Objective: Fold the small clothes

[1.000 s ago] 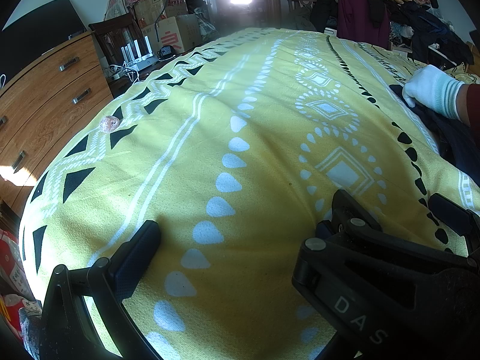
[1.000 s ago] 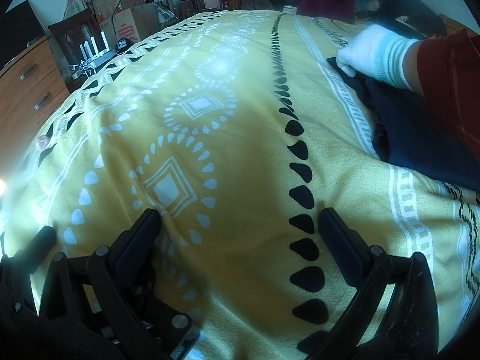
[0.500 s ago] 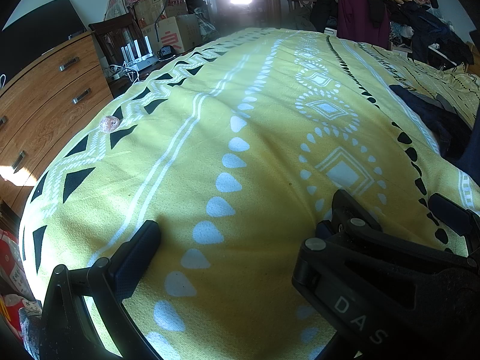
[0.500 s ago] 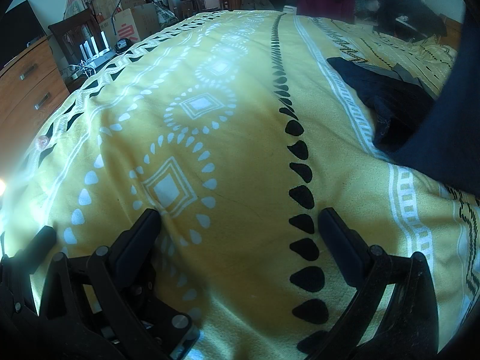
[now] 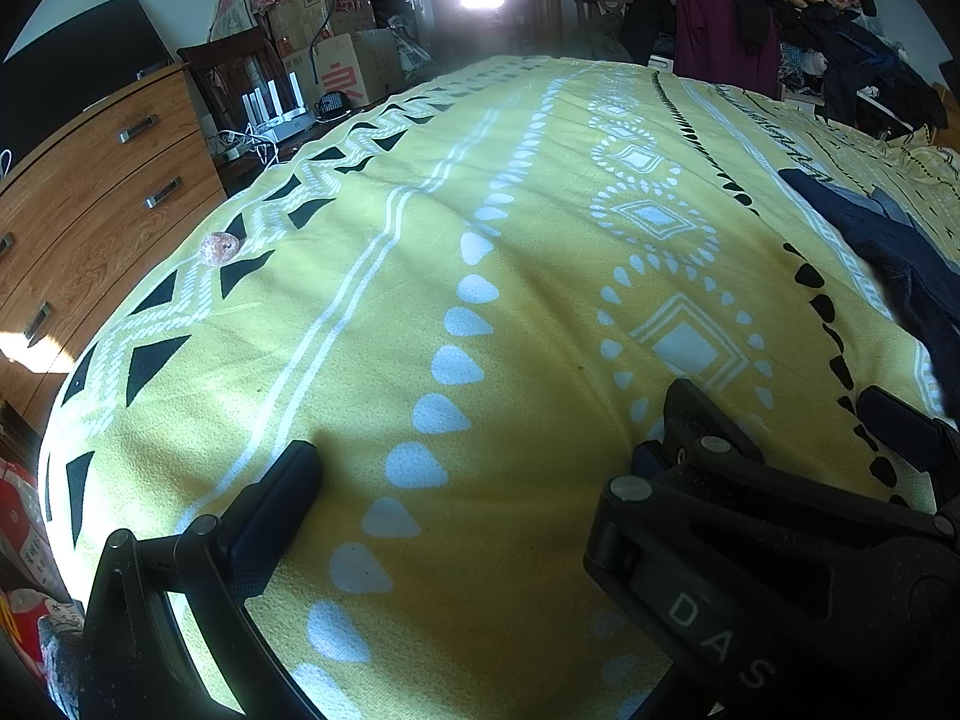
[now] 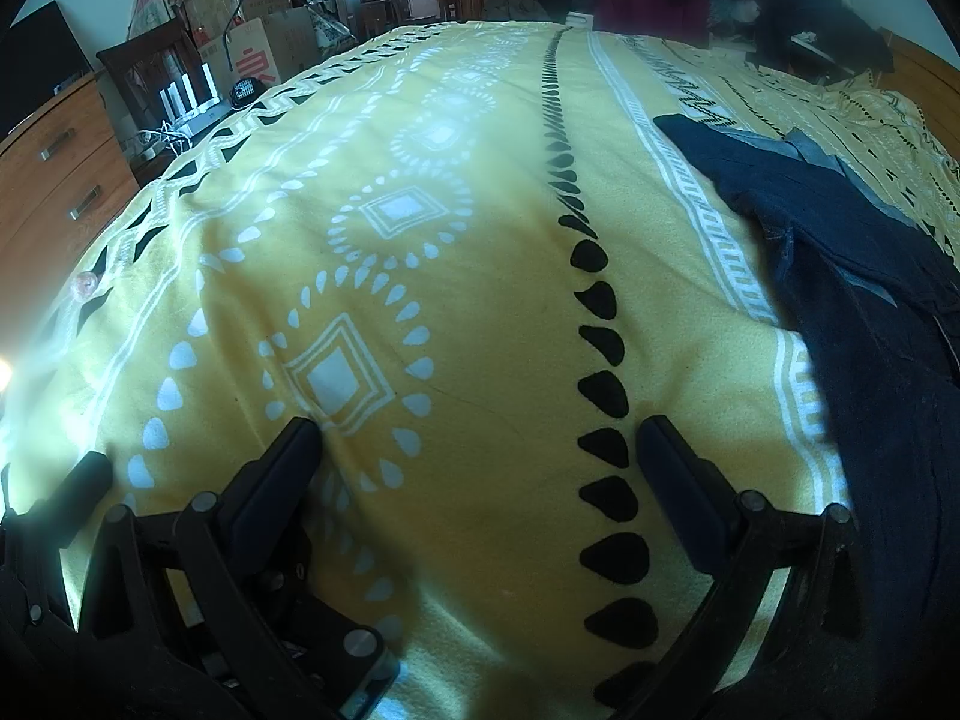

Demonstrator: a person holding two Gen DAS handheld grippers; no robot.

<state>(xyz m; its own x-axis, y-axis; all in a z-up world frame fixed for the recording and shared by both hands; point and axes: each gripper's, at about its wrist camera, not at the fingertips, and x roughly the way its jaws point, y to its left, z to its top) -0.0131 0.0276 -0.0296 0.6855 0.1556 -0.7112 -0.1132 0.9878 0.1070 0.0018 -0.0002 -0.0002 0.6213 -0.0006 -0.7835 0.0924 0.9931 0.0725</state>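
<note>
A dark navy garment (image 5: 900,252) lies crumpled on the right side of the yellow patterned bedspread (image 5: 480,240), with a grey lining showing. The right wrist view shows this garment (image 6: 870,276) stretching from mid right down to the lower right. My left gripper (image 5: 489,438) rests low over the bedspread, open and holding nothing, and the garment is far to its right. The black body of the other gripper overlaps its right finger. My right gripper (image 6: 480,438) is open too, over bare bedspread (image 6: 450,300), just left of the garment.
A small pink object (image 5: 219,247) sits near the bed's left edge. A wooden dresser (image 5: 90,198) stands to the left, with a chair and cardboard boxes (image 5: 342,66) behind it. Piled clothes (image 5: 840,30) fill the back right.
A white-gloved hand with a red sleeve rested on the dark garment a second ago and has since left both views. Neither gripper has moved.
</note>
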